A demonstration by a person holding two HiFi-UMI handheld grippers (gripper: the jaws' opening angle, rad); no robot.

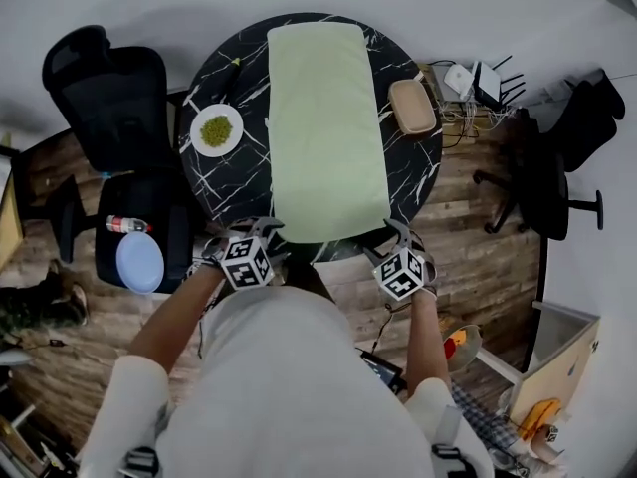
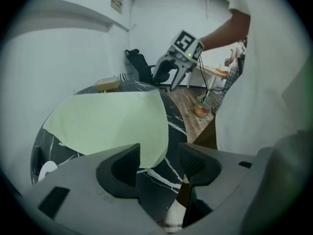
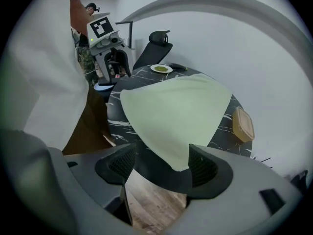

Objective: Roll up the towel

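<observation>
A pale green towel (image 1: 323, 127) lies spread flat along the round black marble table (image 1: 229, 182), its near short edge at the table's front. My left gripper (image 1: 265, 231) hovers at the towel's near left corner and my right gripper (image 1: 398, 233) at its near right corner. In the left gripper view the jaws (image 2: 159, 153) stand open, with the towel corner (image 2: 151, 146) just beyond them, untouched. In the right gripper view the gripper (image 3: 161, 163) is open too, and the towel's corner (image 3: 178, 155) lies close to the right pad without being pinched.
A white plate of green bits (image 1: 216, 129) sits left of the towel and a tan lidded box (image 1: 412, 106) to its right. A black office chair (image 1: 109, 88) holds a blue disc (image 1: 139, 262) and a bottle (image 1: 124, 225). Another chair (image 1: 557, 167) and cables (image 1: 473, 83) are at the right.
</observation>
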